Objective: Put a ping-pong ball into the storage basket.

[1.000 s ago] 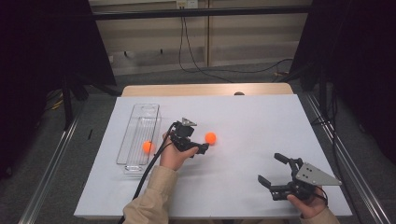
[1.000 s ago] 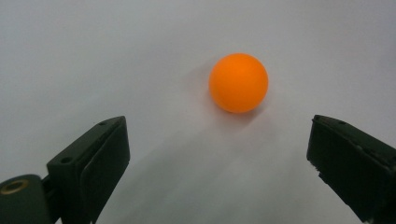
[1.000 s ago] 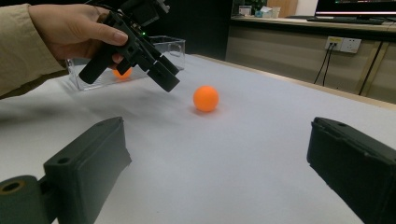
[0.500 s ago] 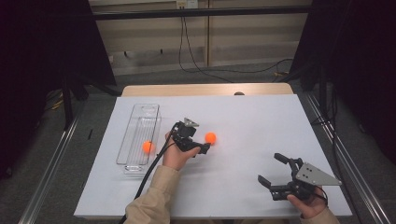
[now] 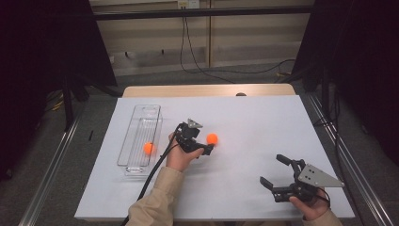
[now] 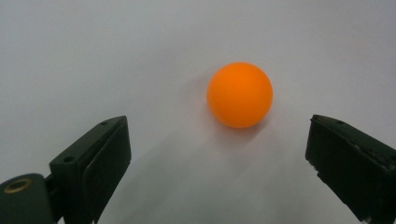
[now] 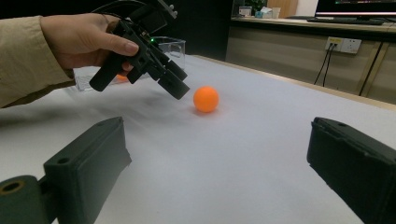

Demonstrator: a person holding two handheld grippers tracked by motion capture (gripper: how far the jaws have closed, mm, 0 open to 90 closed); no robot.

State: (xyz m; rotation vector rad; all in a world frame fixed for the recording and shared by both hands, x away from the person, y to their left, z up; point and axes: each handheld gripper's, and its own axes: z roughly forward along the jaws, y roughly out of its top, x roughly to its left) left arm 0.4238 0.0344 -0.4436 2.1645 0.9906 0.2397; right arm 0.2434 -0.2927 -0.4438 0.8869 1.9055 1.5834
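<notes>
Just ahead of the left gripper [image 5: 203, 147], an orange ball [image 5: 212, 138] rests loose on the bench [image 5: 254, 122], lined up between its wide, empty jaws, apparently for a pickup toward the clear tray [image 5: 141, 134]; the right gripper [image 5: 275, 176] waits apart, also spread and empty.

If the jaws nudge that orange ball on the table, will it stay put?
Probably not. The ball is round and sits loose on the flat white table, so a touch would likely roll it. It looks smooth and light, so the left gripper's open jaws might squirt it away.
</notes>
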